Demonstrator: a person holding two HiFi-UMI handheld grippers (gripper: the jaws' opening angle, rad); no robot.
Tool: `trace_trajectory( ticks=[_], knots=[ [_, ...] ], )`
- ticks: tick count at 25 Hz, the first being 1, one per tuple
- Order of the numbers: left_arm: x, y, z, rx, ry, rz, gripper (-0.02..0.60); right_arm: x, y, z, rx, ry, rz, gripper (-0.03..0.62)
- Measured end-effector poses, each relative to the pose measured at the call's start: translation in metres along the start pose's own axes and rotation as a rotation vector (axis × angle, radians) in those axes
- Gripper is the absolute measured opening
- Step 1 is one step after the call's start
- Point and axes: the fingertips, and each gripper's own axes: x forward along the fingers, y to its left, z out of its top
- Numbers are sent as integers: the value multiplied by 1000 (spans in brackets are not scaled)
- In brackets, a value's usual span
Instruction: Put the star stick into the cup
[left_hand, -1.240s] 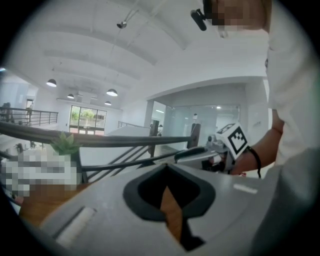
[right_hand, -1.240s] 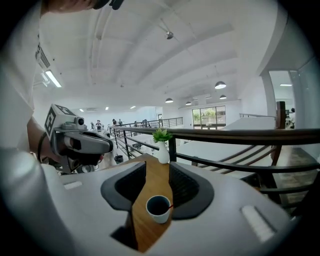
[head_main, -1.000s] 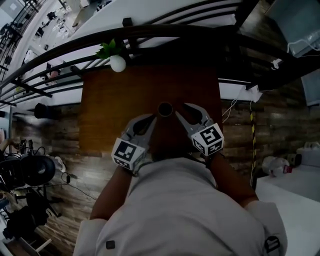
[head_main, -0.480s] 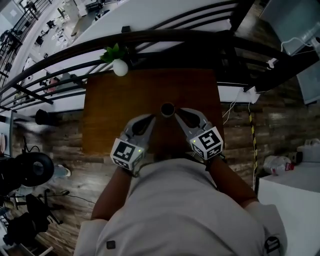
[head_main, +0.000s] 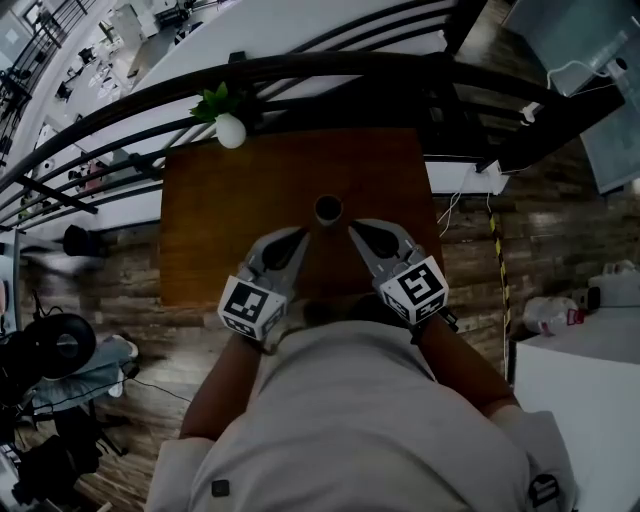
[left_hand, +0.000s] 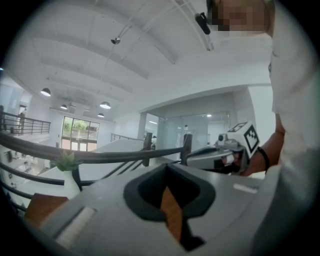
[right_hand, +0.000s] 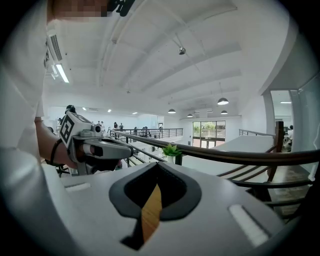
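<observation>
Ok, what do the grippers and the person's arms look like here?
Both the left gripper and the right gripper have pale grey tapered jaws with dark inner lining, each carrying a cube with black-and-white square markers. The person wears a light short-sleeved shirt and a dark band on the right wrist.

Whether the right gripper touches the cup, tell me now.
Apart. The head view shows a strip of bare table between the right gripper and the cup; the right gripper view shows nothing between its shut jaws.
</observation>
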Motion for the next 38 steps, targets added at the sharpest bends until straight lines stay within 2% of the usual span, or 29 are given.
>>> trace_trajectory(
  ticks=[7, 16, 22, 29, 33, 38],
  knots=[
    [3, -25, 12, -30, -22, 17, 3, -27, -1, 4, -17, -25, 21, 8],
    [24, -114, 6, -20, -3, 46, 3, -112, 0, -9, -28, -41, 78, 8],
    [23, -187, -14, -5, -12, 96, 3, -176, 10, -44, -24, -46, 137, 8],
    [-6, -259, -57, -29, 40, 190, 3, -245, 31, -94, 3, -36, 199, 8],
    [-27, -299, -60, -28, 50, 202, 3, -279, 48, -109, 24, -23, 210, 8],
    [-38, -320, -54, -14, 42, 189, 3, -302, 63, -110, 18, -18, 200, 8]
  ],
)
